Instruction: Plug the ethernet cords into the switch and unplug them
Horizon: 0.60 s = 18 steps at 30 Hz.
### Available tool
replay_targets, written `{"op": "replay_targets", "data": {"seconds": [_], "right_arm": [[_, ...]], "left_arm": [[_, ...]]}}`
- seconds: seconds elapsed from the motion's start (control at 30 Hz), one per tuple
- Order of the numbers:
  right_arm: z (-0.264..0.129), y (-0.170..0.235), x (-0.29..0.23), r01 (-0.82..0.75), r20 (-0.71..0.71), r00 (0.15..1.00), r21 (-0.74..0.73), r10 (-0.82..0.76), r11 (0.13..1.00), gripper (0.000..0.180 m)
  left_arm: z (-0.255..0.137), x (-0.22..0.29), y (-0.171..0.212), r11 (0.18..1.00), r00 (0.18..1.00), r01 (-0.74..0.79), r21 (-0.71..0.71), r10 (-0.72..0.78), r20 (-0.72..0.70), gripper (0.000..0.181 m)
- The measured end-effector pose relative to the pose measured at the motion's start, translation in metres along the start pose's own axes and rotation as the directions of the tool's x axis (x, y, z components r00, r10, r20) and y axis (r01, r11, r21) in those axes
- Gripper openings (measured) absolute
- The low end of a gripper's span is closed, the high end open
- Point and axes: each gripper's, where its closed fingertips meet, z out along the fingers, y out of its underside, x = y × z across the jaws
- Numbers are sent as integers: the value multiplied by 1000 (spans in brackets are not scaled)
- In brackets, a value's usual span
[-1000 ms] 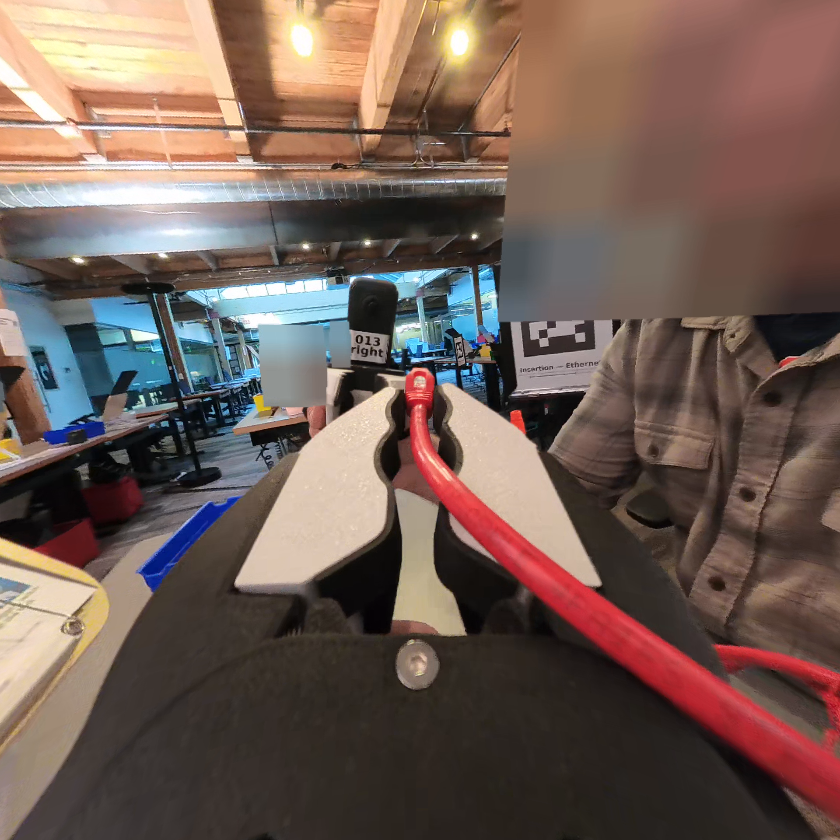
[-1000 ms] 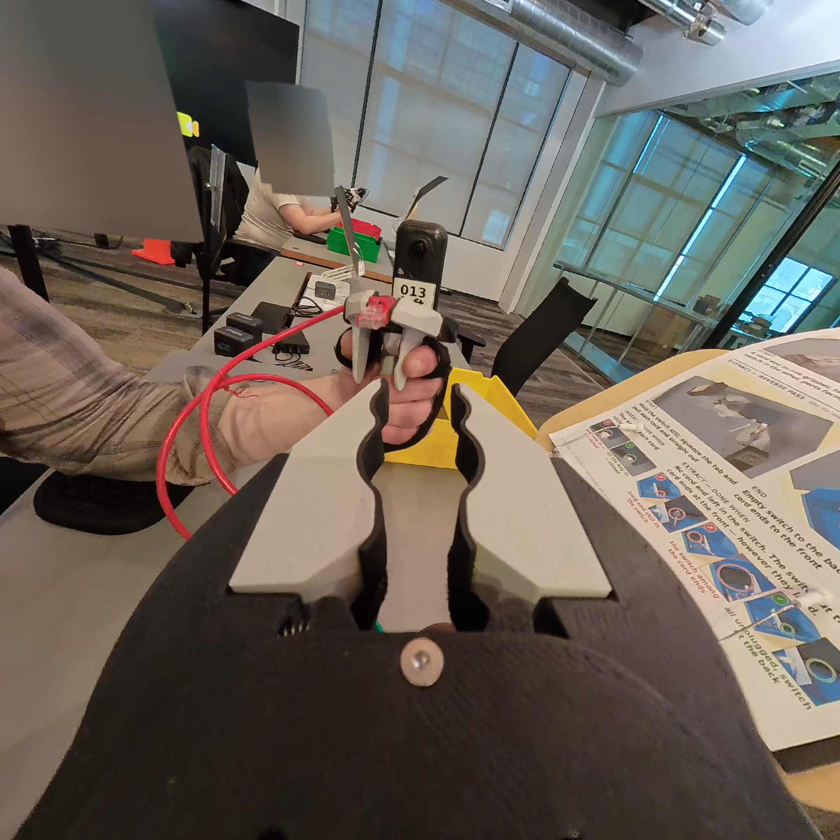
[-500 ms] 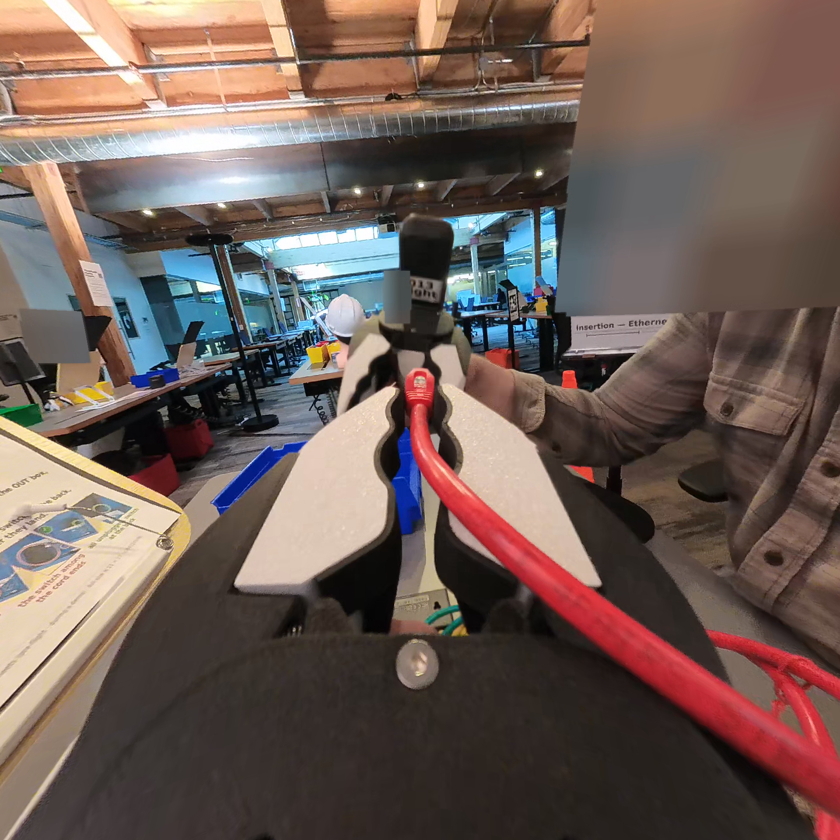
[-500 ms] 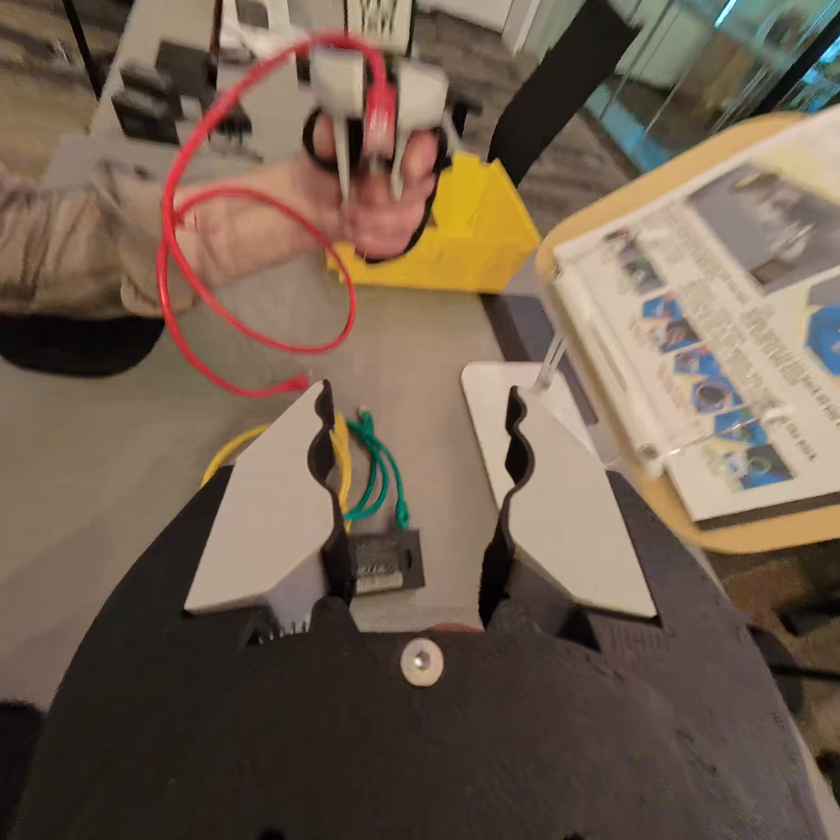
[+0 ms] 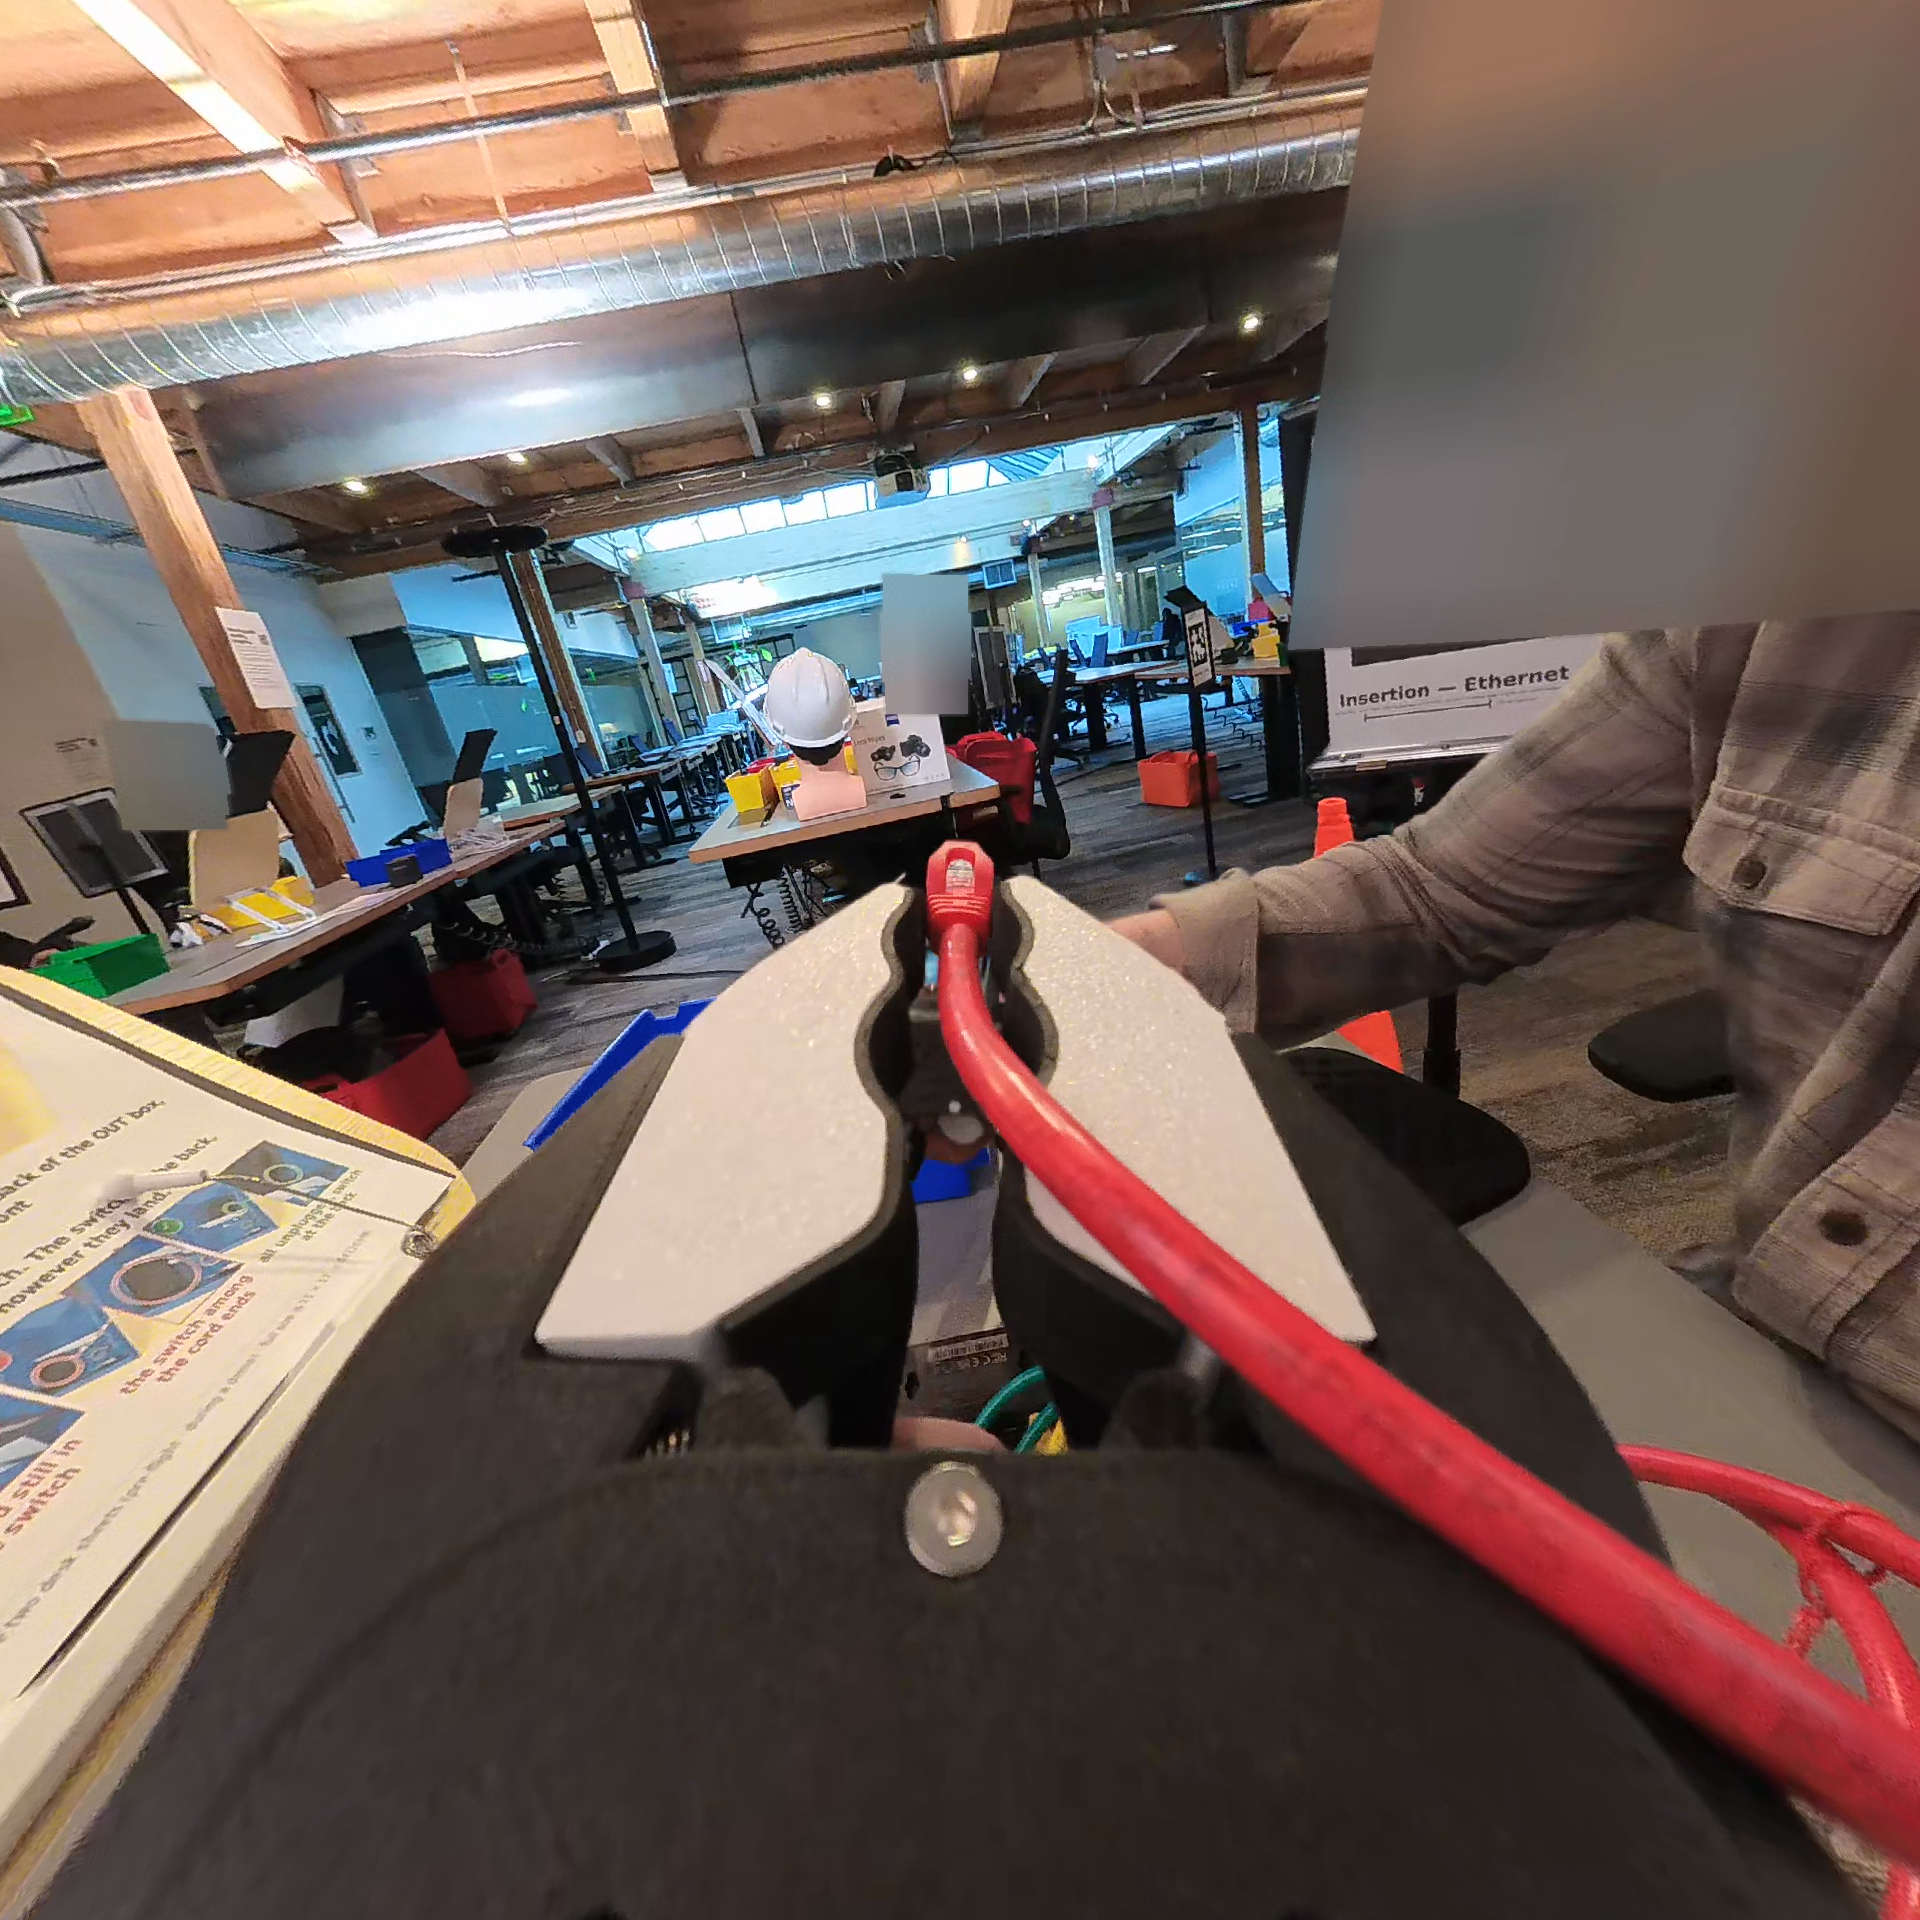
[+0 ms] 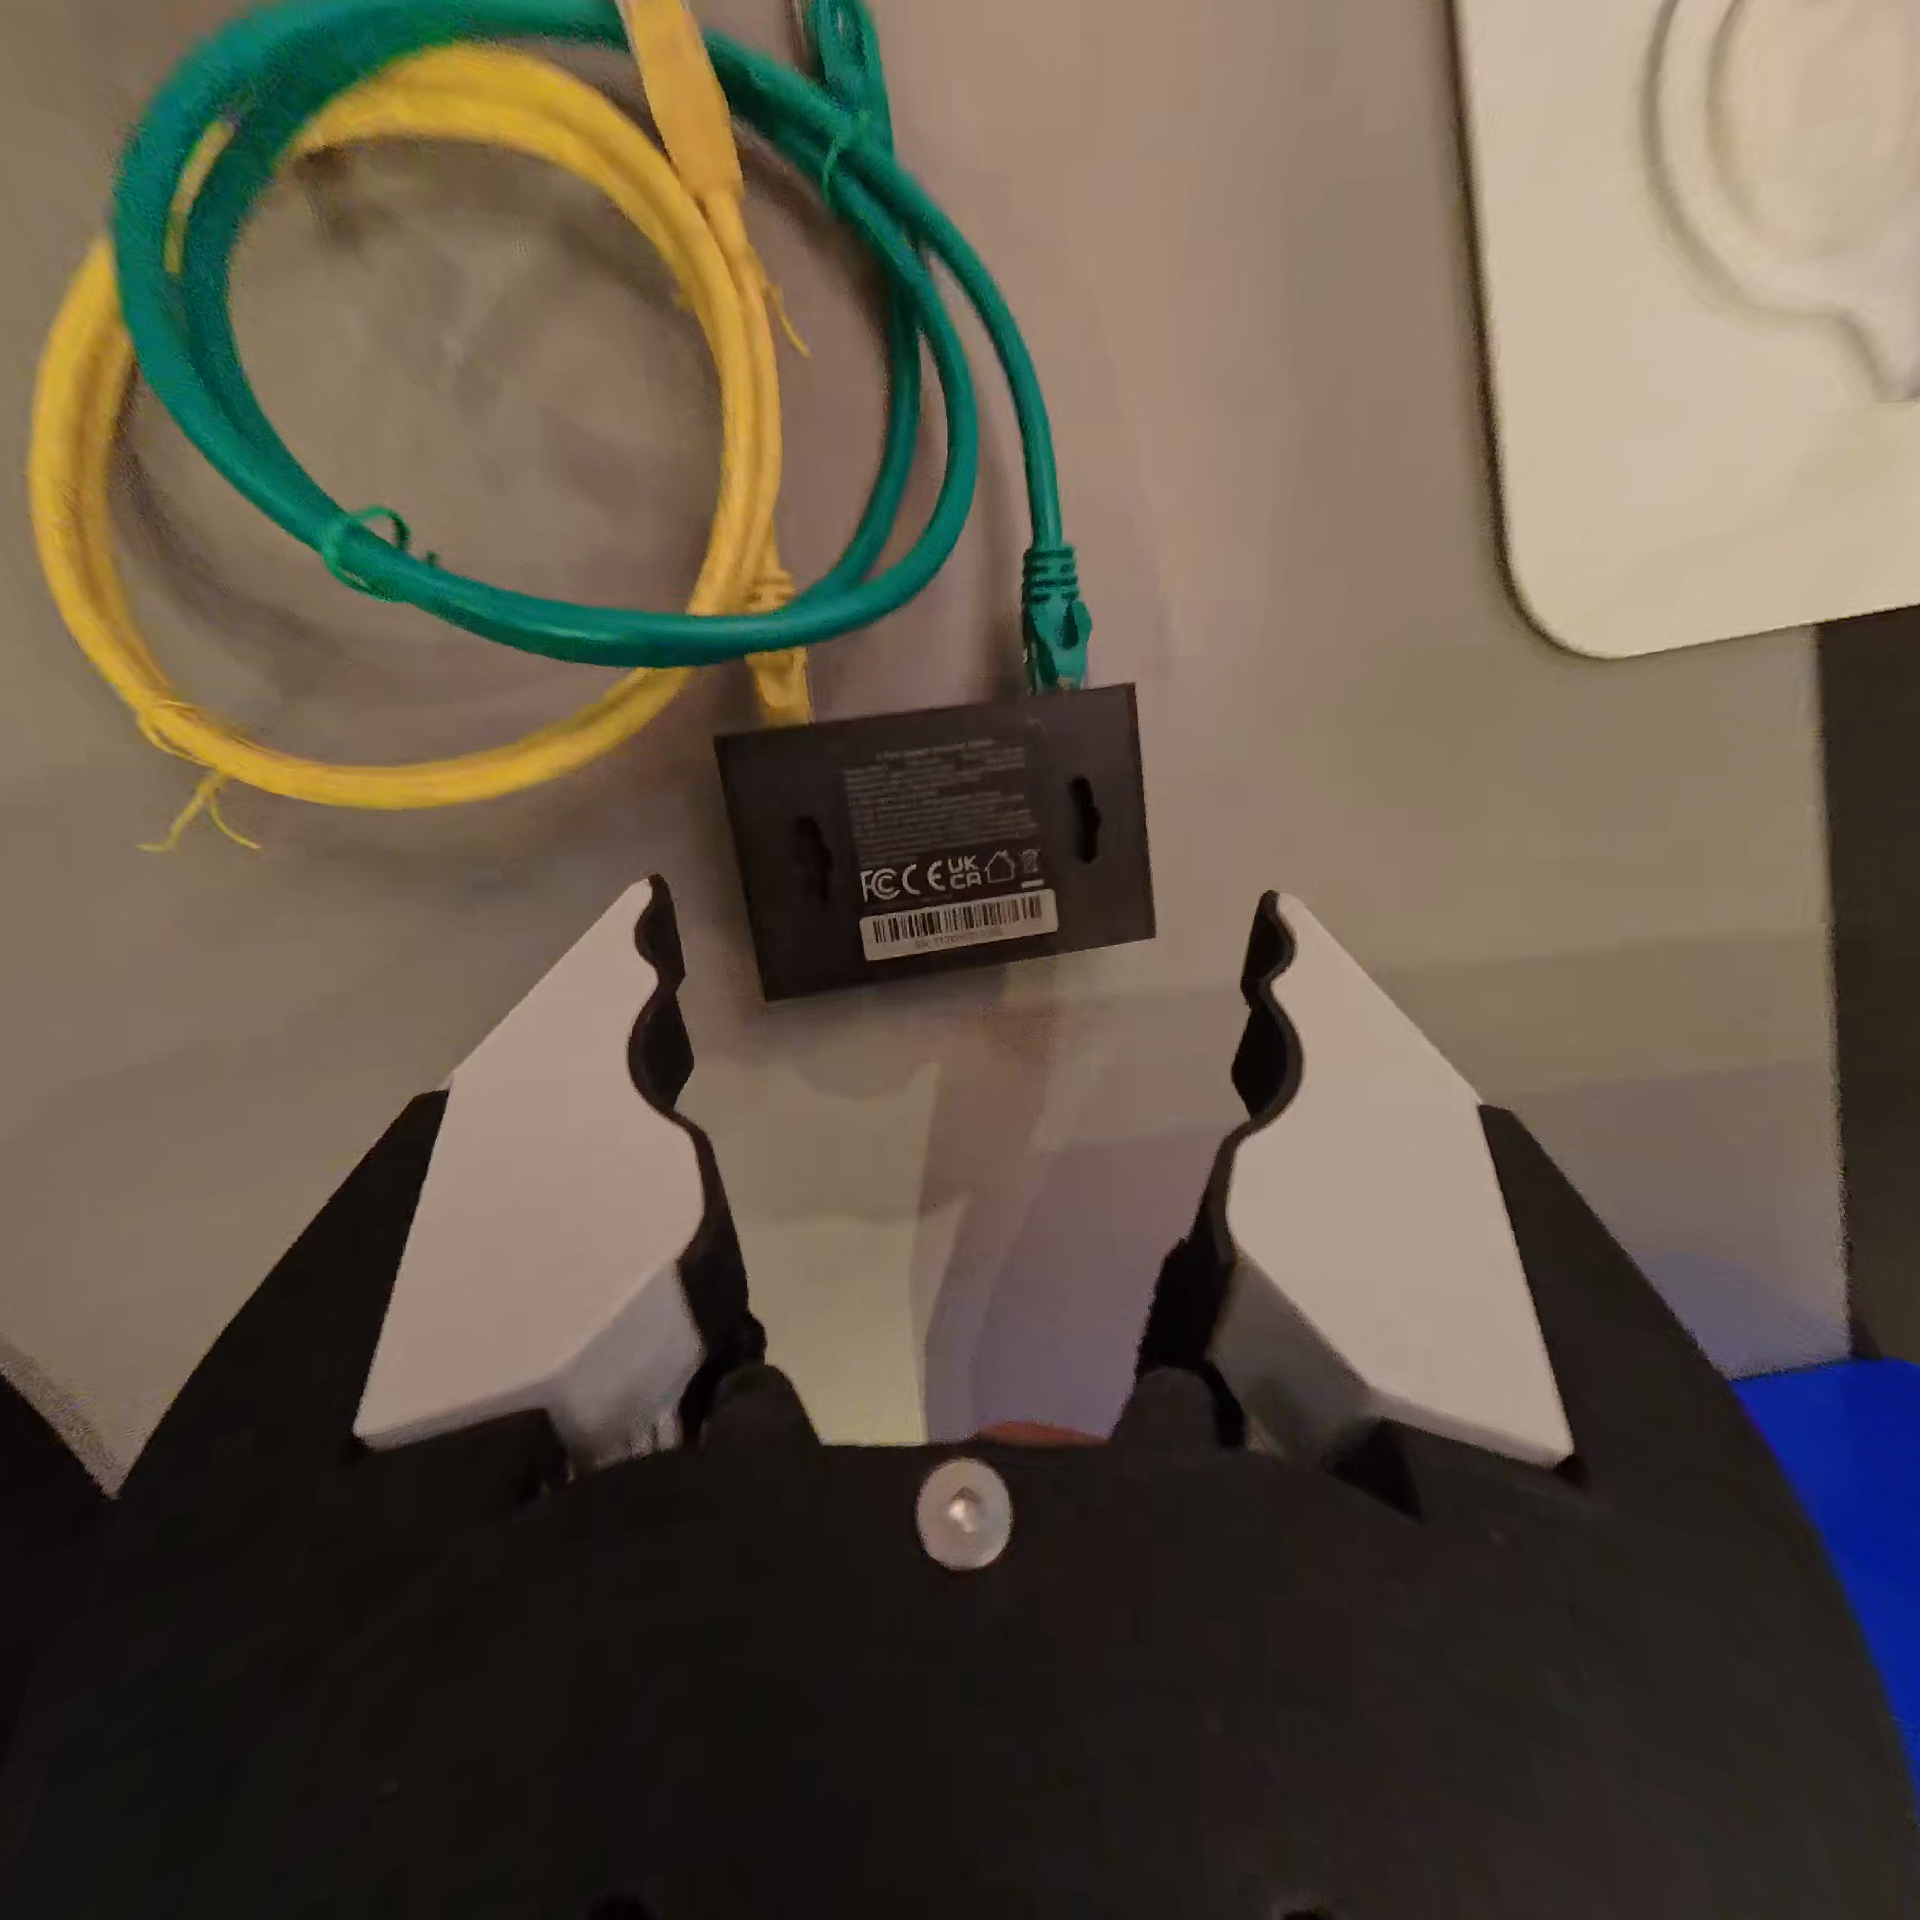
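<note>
Grey tabletop (image 6: 1299, 520) below: I spread my right gripper (image 6: 961, 904) wide over the black switch (image 6: 935, 842) to steady it. My left gripper (image 5: 958, 914) pinches the red ethernet cord (image 5: 1195, 1216) just behind its plug, ready for insertion.

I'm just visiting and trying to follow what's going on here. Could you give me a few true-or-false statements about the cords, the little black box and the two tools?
1. The left tool grips the red cord. True.
2. The right tool is shut on the switch. False: it is open, holding nothing.
3. The green cord reaches the switch's edge. True.
4. The yellow cord is in the right tool. False: it lies coiled on the table.
</note>
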Motion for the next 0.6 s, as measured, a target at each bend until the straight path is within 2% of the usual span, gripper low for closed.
{"op": "replay_targets", "data": {"seconds": [0.13, 0.3, 0.6], "right_arm": [[11, 2, 0, -15, 34, 999, -56, 17, 998, 90], [27, 18, -2, 53, 27, 998, -220, -49, 974, 102], [32, 11, -6, 49, 118, 993, -182, -28, 982, 95]], "left_arm": [[-2, 0, -1, 1000, 1000, -4, 3, 4, 2, 12], [-2, 0, 0, 1000, 1000, -11, -7, 11, 2, 12], [-5, 1, -3, 999, 1000, -27, -16, 27, 12, 12]]}}
